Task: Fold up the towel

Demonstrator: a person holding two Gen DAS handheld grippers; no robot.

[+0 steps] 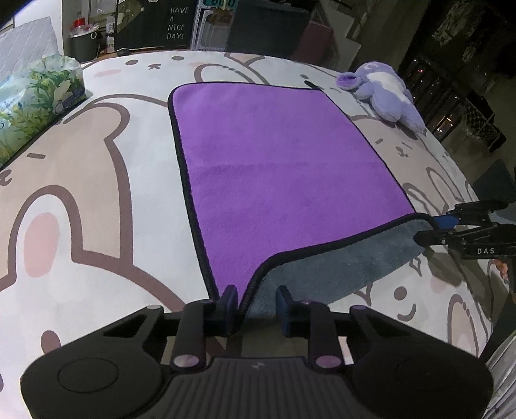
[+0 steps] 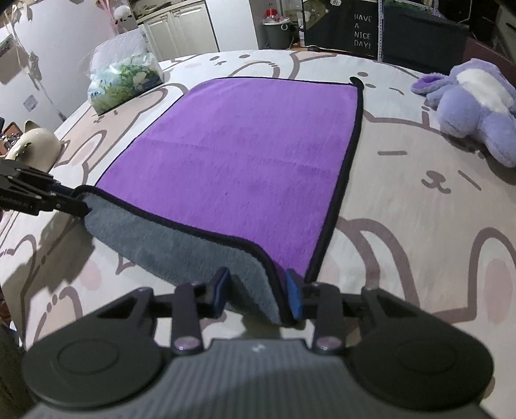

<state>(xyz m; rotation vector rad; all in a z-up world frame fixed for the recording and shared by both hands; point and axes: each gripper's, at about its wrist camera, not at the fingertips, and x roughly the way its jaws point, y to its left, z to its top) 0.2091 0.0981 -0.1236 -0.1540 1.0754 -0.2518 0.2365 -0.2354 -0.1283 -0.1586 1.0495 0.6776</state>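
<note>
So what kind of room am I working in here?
Probably a lived-in home room, not a lab. The purple-and-grey towel lies on a cartoon-bear-print soft surface, with a lilac plush toy, a leaf-print tissue pack and white cabinets behind.

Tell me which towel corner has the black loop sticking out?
The far right corner of the towel. The far left one is plain, and the near two are lifted by the left gripper and right gripper.

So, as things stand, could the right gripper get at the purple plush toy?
Probably not right now. The right gripper is occupied with the near corner of the towel, which it would have to drop. Otherwise the mat between it and the plush toy looks unobstructed.
</note>
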